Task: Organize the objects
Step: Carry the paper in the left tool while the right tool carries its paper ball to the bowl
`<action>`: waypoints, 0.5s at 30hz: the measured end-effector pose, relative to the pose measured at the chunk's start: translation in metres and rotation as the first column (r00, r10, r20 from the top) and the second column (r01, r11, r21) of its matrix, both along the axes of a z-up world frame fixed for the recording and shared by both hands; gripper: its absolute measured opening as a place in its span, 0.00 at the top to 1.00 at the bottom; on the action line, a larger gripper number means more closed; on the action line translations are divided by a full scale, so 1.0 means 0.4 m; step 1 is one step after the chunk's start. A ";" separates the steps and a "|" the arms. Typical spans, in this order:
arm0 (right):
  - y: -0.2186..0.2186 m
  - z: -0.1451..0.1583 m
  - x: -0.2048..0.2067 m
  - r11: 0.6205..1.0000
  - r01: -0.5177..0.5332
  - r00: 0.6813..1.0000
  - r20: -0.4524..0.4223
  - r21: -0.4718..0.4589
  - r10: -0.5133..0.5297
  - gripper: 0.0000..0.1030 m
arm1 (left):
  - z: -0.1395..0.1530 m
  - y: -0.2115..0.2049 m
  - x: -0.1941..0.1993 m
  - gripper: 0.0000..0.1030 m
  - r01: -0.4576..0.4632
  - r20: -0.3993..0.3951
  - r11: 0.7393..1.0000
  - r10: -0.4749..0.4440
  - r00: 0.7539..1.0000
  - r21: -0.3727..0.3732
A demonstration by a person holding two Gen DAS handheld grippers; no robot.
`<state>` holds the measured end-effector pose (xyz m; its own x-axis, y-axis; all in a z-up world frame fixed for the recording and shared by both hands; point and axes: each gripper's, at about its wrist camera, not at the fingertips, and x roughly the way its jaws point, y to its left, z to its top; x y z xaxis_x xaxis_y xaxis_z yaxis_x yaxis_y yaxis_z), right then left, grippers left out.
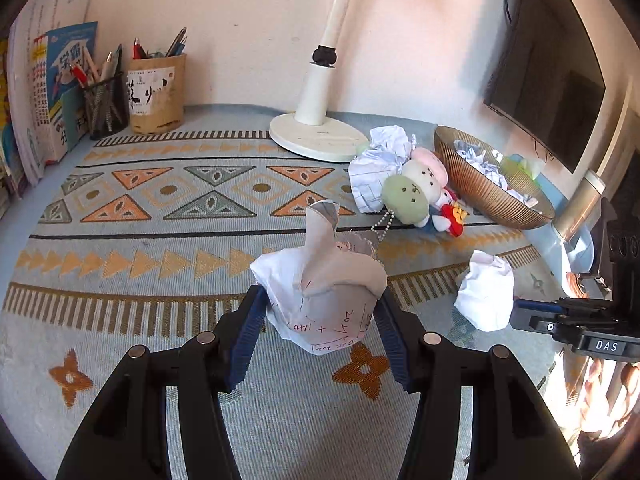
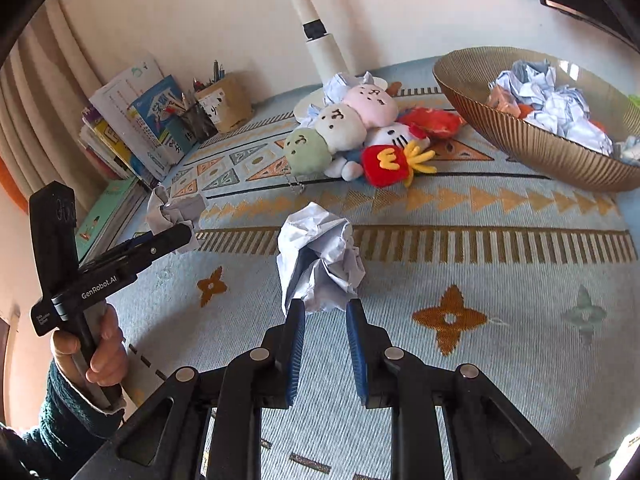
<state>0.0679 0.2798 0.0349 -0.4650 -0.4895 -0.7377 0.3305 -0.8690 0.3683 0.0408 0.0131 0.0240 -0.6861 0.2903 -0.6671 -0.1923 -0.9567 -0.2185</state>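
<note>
- Left tool (image 1: 320, 312) is gripping a crumpled paper with red writing (image 1: 320, 292); right tool (image 2: 325, 312) is gripping a crumpled white paper ball (image 2: 320, 256).
- Both are hanging over the tabletop (image 2: 520, 280); the ribbed bowl (image 2: 520, 136) of paper waste is lying ahead-right, nearer the right tool.
</note>
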 end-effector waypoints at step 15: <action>-0.114 -0.041 -0.093 0.998 0.066 0.998 0.020 0.017 -0.067 0.31 | -0.010 -0.010 0.014 0.48 -0.024 -0.016 1.000 0.025 1.000 0.008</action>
